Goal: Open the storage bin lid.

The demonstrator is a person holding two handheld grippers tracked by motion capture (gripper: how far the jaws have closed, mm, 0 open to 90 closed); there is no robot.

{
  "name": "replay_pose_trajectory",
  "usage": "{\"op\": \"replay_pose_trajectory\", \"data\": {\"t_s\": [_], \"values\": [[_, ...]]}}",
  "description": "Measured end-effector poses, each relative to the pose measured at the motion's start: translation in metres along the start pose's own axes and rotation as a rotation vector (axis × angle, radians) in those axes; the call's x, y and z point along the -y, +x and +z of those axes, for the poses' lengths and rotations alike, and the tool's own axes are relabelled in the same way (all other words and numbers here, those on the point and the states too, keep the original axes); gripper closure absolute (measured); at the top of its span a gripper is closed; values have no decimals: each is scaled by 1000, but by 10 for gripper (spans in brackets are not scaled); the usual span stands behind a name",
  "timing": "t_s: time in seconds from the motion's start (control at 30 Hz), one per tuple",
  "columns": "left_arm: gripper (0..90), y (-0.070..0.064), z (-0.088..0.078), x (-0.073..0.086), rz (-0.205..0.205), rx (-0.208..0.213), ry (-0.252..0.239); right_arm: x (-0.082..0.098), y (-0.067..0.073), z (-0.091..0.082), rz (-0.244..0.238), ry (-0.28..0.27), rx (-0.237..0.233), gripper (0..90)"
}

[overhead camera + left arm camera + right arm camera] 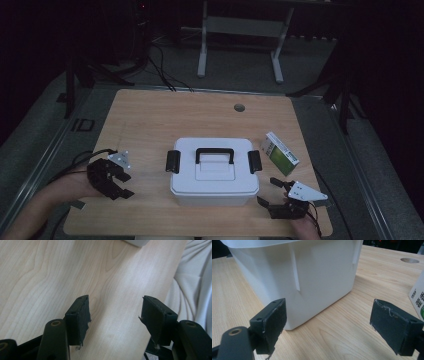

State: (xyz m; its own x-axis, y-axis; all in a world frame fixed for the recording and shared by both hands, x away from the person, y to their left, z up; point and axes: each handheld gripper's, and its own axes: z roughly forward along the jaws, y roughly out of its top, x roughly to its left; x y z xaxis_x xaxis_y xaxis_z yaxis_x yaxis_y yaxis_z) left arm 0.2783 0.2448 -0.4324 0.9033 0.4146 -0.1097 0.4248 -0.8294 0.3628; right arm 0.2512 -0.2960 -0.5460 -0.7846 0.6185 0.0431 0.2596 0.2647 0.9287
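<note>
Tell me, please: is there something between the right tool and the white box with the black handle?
Nothing visible stands in the way. The right tool is open beside the near right corner of the white box, with bare table between them. The green-and-white carton lies farther back, to the right, off that path.

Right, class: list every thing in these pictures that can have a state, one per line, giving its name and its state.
White storage box: lid on, both black side latches down, handle lying flat.
Green and white carton: closed, lying on the table right of the box.
Left gripper: open, nothing between the jaws.
Right gripper: open, empty, beside the box's right front corner.
</note>
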Motion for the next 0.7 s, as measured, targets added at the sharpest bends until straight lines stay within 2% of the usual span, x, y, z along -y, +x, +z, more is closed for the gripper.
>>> {"op": "replay_pose_trajectory", "data": {"t_s": [0.03, 0.27, 0.37, 0.5, 0.6, 0.7], "values": [[399, 0, 0, 0, 0, 0, 0, 0, 0, 0, 0, 0, 0, 135], [359, -3, -21, -30, 44, -9, 6, 0, 0, 0, 8, -4, -13, 134], [351, -4, -28, -43, 47, -13, 13, 1, -1, -1, 8, -5, -13, 134], [306, -6, -34, -62, 65, -11, 33, 1, 0, 0, 5, -6, -15, 134], [305, -8, -38, -75, 82, -4, 34, 1, 0, 0, 5, -5, -16, 134], [305, -10, -39, -89, 100, -15, 49, 1, 0, 0, 5, -7, -17, 134]]}}
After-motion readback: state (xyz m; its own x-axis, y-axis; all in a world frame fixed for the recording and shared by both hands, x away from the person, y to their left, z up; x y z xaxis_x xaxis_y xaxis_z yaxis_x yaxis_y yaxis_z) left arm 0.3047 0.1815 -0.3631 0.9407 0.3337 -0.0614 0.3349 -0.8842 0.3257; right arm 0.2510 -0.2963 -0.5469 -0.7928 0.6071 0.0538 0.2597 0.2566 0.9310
